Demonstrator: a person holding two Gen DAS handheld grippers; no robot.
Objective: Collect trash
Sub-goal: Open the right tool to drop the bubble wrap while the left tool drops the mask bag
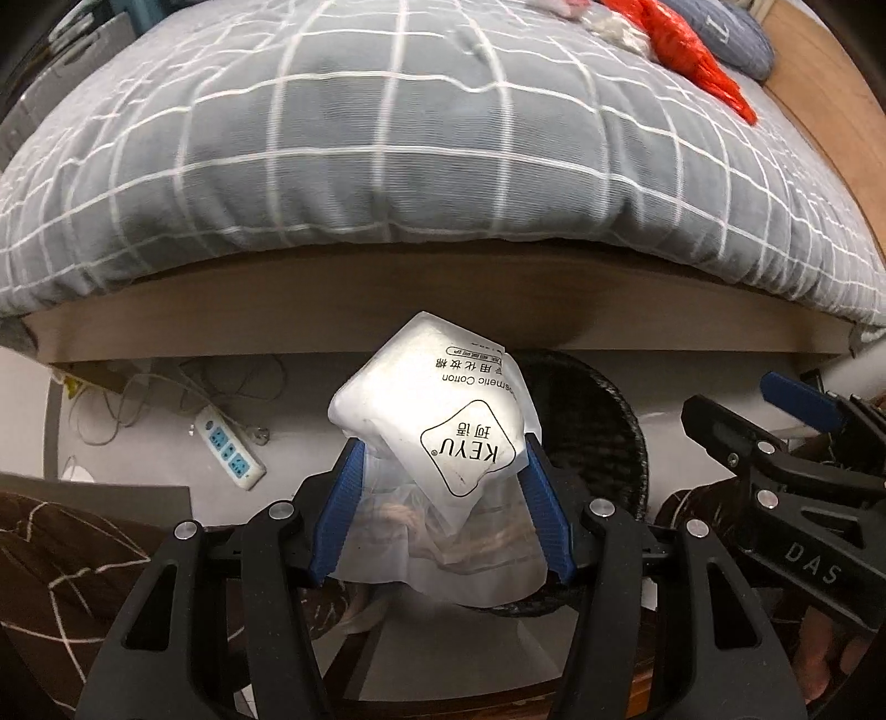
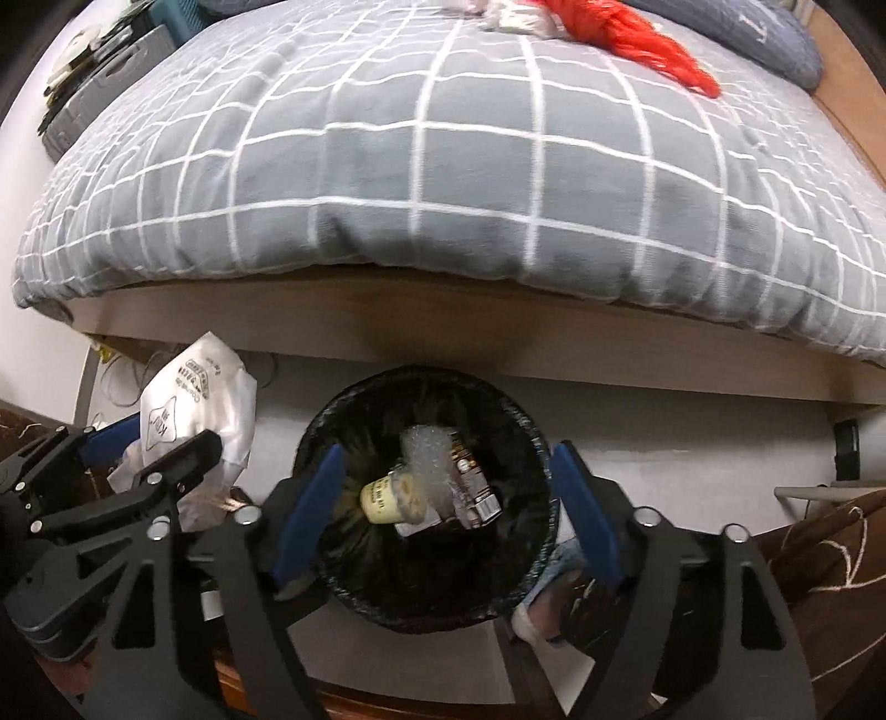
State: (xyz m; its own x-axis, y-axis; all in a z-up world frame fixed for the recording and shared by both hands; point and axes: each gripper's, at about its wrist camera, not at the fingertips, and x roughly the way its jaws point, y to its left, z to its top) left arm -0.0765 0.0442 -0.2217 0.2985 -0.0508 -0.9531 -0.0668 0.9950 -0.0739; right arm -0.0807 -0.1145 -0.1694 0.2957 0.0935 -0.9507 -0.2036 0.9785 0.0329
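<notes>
A white cosmetic-cotton packet (image 1: pixel 432 421) printed "KEYU" is pinched between the blue pads of my left gripper (image 1: pixel 440 457), which is shut on it; thin clear plastic hangs below the packet. Behind it stands a round bin with a black liner (image 1: pixel 609 426). In the right wrist view my right gripper (image 2: pixel 447 453) hovers straight over that bin (image 2: pixel 326 410), jaws wide apart and holding nothing. Inside the bin lie a small yellowish bottle (image 2: pixel 387 501), some bubble wrap (image 2: pixel 426 448) and a dark carton (image 2: pixel 470 482). The packet (image 2: pixel 194 387) and left gripper (image 2: pixel 138 448) appear left of the bin.
A bed with a grey checked duvet (image 1: pixel 387 138) and wooden frame (image 2: pixel 443 327) overhangs just beyond the bin. A red plastic bag (image 2: pixel 637 39) and white scraps (image 2: pixel 515 16) lie on it. A power strip (image 1: pixel 230 448) with cables sits on the floor at left.
</notes>
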